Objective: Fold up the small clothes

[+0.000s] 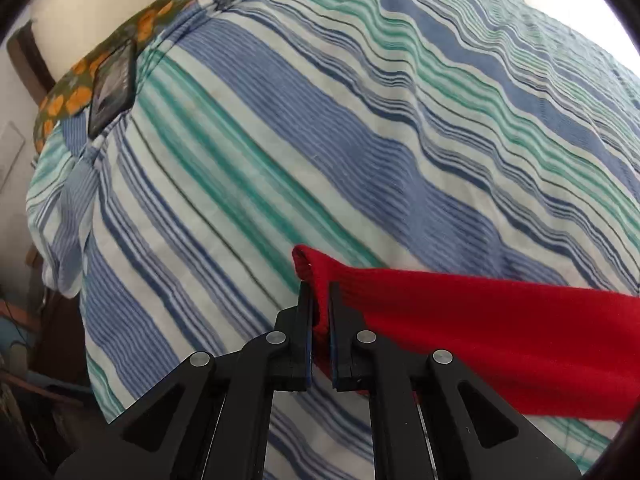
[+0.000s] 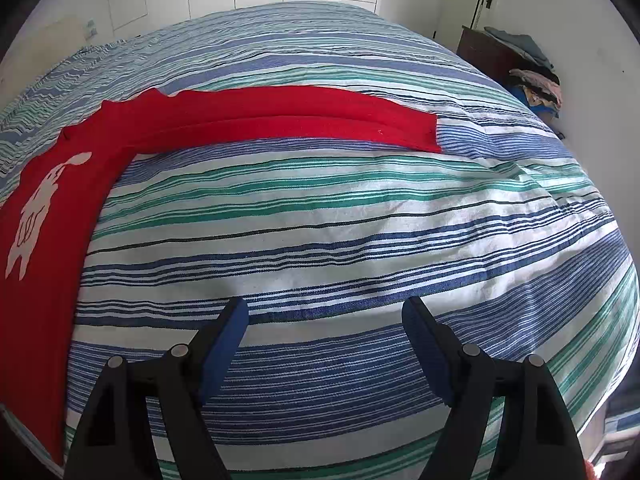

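The red sweater (image 2: pixel 280 120) looks like a soft matt knit. The striped bedspread (image 2: pixel 360 216) is thin woven cloth, kinda crinkly. Both grippers are matt black plastic with shiny metal pins.

No readable text, label, brand, number or sign is showing in either view; the red sweater (image 2: pixel 52 216) is bearing only a white animal figure (image 2: pixel 36 208), with no lettering on it; the dark phone (image 1: pixel 112 88) lying at the edge of the striped bedspread (image 1: pixel 280 140) is showing a screen too blurred and glared for anything to be read.
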### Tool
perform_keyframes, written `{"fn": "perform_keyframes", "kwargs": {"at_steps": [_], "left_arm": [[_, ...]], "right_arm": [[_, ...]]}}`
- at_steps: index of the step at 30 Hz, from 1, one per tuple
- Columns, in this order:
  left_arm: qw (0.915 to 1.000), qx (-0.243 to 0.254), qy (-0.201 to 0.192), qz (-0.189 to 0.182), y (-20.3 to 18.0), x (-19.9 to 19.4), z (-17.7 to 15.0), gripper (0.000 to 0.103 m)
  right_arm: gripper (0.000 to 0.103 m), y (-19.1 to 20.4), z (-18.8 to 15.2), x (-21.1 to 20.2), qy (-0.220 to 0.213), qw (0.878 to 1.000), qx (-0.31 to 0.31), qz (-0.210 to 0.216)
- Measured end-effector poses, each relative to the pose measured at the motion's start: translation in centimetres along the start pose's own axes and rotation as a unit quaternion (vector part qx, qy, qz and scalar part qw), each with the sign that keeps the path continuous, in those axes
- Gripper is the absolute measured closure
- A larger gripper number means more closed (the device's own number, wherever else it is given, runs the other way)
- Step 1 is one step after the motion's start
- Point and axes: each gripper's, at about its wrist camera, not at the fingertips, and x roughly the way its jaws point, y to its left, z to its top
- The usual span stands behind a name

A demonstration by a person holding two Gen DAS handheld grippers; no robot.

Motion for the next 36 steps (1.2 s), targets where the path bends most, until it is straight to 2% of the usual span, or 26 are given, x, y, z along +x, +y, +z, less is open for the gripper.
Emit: {"fn": "perform_keyframes", "kwargs": {"at_steps": [5,9,10,12,13,14,15,18,20,23,24,25,27,28,31,34,36], "left_arm": [[0.9995,-0.009,0.027,0.013,1.2,1.5,-0.3,0.099],[0.9989,0.005,0.045,-0.01,0.8,1.8,-0.1,0.096],[0.9987,-0.001,0.047,-0.022,1.3,1.4,0.0,0.087],[0.9966,-0.035,0.05,-0.056,3.1,-0.2,0.1,0.064],[0.9955,-0.047,0.044,-0.07,4.0,-1.2,0.0,0.046],[0.9944,-0.055,0.029,-0.086,4.7,-2.4,-0.3,0.041],[0.9932,-0.055,0.012,-0.101,5.2,-3.8,-0.8,0.041],[0.9868,0.0,-0.007,-0.162,4.1,-7.3,-3.3,0.044],[0.9771,0.069,-0.005,-0.201,1.2,-9.3,-5.5,0.051],[0.9593,0.162,-0.01,-0.231,-4.5,-11.3,-8.0,0.053],[0.9562,0.176,-0.007,-0.234,-6.5,-11.1,-7.7,0.053],[0.9553,0.179,0.013,-0.235,-8.3,-10.7,-8.0,0.053],[0.9568,0.13,0.073,-0.25,-9.7,-9.3,-8.3,0.054],[0.9523,0.082,0.096,-0.278,-9.5,-8.6,-8.4,0.055],[0.9354,-0.03,0.102,-0.337,-7.3,-7.9,-9.2,0.049],[0.9094,-0.122,0.11,-0.382,-4.8,-6.7,-9.9,0.051],[0.8991,-0.159,0.111,-0.393,-4.0,-5.5,-9.7,0.056]], "right_arm": [[0.024,0.1,-0.1,0.4,0.006,1.0,0.001,0.002],[0.024,0.1,-0.1,0.4,0.003,1.0,0.003,0.001],[0.024,0.1,-0.1,0.3,0.002,1.0,0.003,0.002],[0.024,0.0,0.0,0.2,0.001,1.0,0.004,0.004],[0.024,0.0,-0.1,0.2,0.001,1.0,0.004,0.005],[0.024,-0.1,-0.1,0.2,0.001,1.0,0.005,0.006],[0.024,-0.1,-0.1,0.3,0.001,1.0,0.006,0.008],[0.024,-0.1,-0.1,0.3,0.0,1.0,0.009,0.013],[0.024,0.0,-0.2,0.4,0.0,1.0,0.009,0.017],[0.024,0.2,-0.3,0.5,0.0,1.0,0.008,0.021],[0.024,0.3,-0.3,0.5,0.0,1.0,0.007,0.022],[0.024,0.4,-0.3,0.4,0.0,1.0,0.006,0.021],[0.024,0.3,-0.3,0.2,-0.004,1.0,0.007,0.021],[0.024,0.3,-0.3,0.0,-0.007,1.0,0.009,0.022],[0.024,-0.3,-0.3,-0.3,-0.012,0.999,0.022,0.024],[0.024,-0.7,-0.3,-0.2,-0.012,0.999,0.032,0.026],[0.024,-0.7,-0.2,0.0,-0.008,0.999,0.031,0.027]]}}
